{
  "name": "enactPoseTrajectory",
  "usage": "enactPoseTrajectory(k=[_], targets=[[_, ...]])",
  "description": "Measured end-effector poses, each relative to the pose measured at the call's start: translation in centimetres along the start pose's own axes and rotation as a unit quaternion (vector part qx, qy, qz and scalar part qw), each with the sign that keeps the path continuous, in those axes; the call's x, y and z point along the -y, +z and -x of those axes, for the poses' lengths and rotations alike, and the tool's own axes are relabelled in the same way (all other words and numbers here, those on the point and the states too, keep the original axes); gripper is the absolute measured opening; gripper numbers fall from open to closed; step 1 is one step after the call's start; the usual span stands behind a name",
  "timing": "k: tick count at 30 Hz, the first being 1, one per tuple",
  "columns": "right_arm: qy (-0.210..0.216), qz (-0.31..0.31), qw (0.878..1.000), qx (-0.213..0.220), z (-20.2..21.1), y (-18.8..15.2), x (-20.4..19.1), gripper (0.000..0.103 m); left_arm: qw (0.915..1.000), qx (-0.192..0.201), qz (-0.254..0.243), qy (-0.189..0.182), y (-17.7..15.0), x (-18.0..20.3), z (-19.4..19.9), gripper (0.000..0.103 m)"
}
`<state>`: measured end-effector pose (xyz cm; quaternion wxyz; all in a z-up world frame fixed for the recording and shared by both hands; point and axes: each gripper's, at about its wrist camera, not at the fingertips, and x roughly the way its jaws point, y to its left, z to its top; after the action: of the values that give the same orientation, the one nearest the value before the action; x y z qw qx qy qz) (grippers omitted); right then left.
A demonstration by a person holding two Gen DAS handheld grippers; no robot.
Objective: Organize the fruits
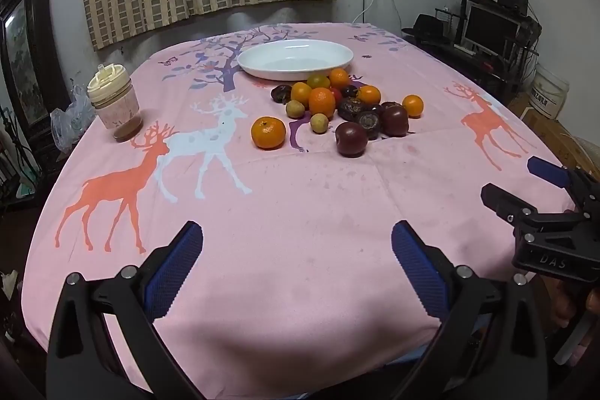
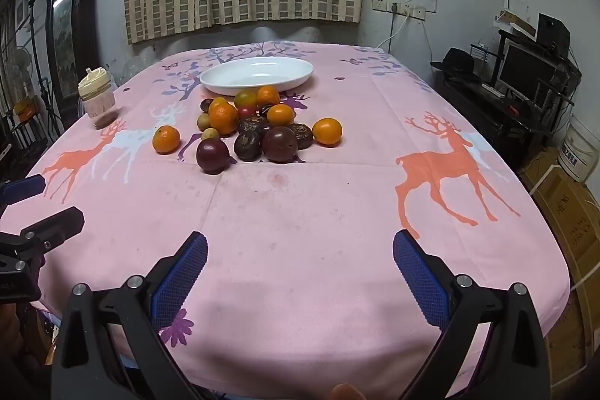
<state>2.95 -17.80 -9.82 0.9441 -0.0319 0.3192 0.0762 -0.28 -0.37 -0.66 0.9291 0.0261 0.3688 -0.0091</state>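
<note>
A pile of fruit (image 1: pixel 345 104) (image 2: pixel 255 122) lies mid-table: several oranges, dark purple fruits and small yellowish ones. One orange (image 1: pixel 268 132) (image 2: pixel 166 139) sits apart to the left, another (image 1: pixel 413 105) (image 2: pixel 327 132) to the right. An empty white plate (image 1: pixel 296 59) (image 2: pixel 257 75) stands just behind the pile. My left gripper (image 1: pixel 296 250) is open and empty over the near table edge. My right gripper (image 2: pixel 300 253) is open and empty too, and shows in the left wrist view (image 1: pixel 525 182) at the right. All fruit is well ahead of both.
A pink deer-print tablecloth (image 1: pixel 300 212) (image 2: pixel 318 212) covers the table. A lidded jar (image 1: pixel 114 102) (image 2: pixel 98 104) stands at the left edge. A plastic bag (image 1: pixel 69 122) lies beside it. A desk with a monitor (image 2: pixel 525 74) is at the right.
</note>
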Motion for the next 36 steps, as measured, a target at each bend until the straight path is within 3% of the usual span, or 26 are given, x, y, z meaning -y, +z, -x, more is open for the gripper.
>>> enactPoseTrajectory(k=[36], targets=[[-0.001, 0.002, 1.000, -0.002, -0.10, -0.07, -0.23, 0.099, 1.0000, -0.008, -0.004, -0.004, -0.24, 0.36, -0.04, 0.098]])
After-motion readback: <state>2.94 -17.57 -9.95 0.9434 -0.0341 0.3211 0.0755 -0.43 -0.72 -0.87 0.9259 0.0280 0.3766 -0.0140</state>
